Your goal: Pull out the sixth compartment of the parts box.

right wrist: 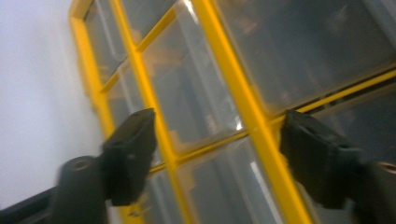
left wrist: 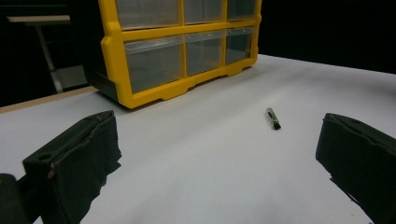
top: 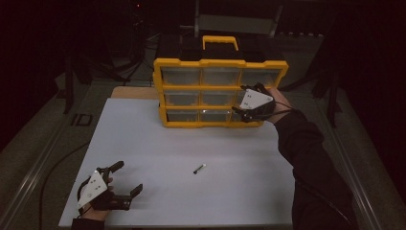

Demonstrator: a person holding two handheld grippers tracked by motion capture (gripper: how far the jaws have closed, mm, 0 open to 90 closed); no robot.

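Reaching our right gripper (top: 239,111) at the yellow drawer cabinet (top: 220,62), jaws parted, apparently to grip a drawer. Left gripper (top: 128,178) rests agape by the pen (top: 199,168).

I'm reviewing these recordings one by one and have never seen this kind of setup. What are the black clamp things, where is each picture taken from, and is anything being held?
No robot here: a person holds a two-jaw hand-held gripper in each hand. The high view looks down on the white table from above the person's side. The other two pictures come from small cameras riding on the grippers, looking out between their black jaws.

On the table stands a yellow drawer organizer with clear drawers and a handle on top, and in front of it lies a small dark pen-like stick, too small to name for sure.

The left hand-held gripper rests near the table's front corner, jaws wide apart and empty. The right hand-held gripper is up against the organizer's lower right drawers; its jaws stand apart, straddling the yellow frame, and its view is blurred. I see nothing gripped yet.
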